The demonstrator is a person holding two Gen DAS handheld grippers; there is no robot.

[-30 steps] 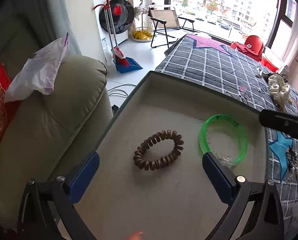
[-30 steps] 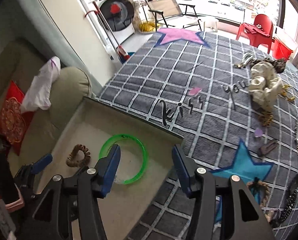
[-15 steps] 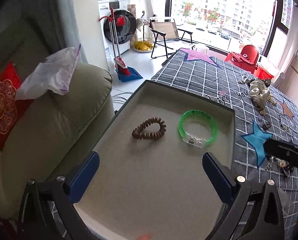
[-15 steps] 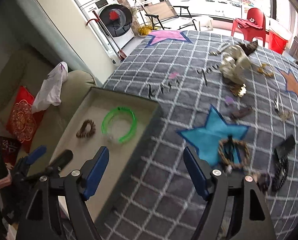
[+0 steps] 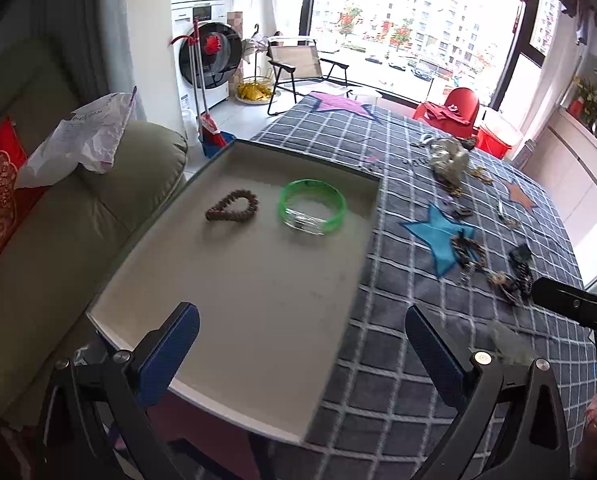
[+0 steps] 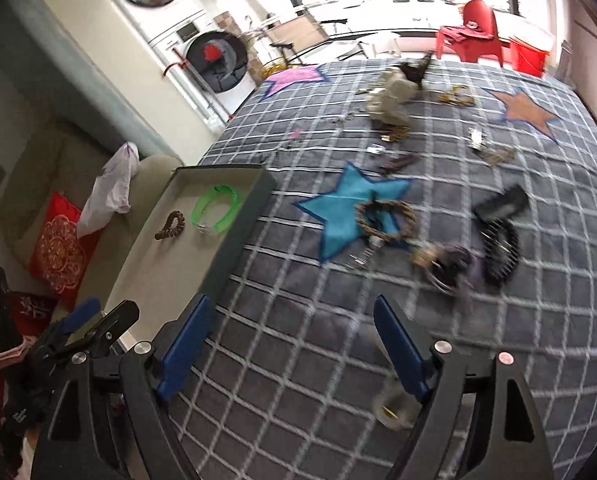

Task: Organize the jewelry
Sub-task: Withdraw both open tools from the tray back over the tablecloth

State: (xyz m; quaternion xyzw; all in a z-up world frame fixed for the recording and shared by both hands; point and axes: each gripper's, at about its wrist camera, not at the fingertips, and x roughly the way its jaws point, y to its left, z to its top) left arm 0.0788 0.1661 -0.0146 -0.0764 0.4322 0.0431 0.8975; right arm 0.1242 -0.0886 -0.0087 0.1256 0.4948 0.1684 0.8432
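Beyond the right gripper's (image 6: 292, 346) spread jaws lies a woven bracelet (image 6: 386, 220).

We cannot make out the blurred dark jewelry tangle (image 6: 450, 262) near the blanket's (image 6: 298, 360) right edge; its near edge is cut off.

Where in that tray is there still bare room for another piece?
The tray floor near the left tool is bare. The far end holds the brown bead bracelet and green bangle. Loose jewelry crowds the blanket beyond the blue star.
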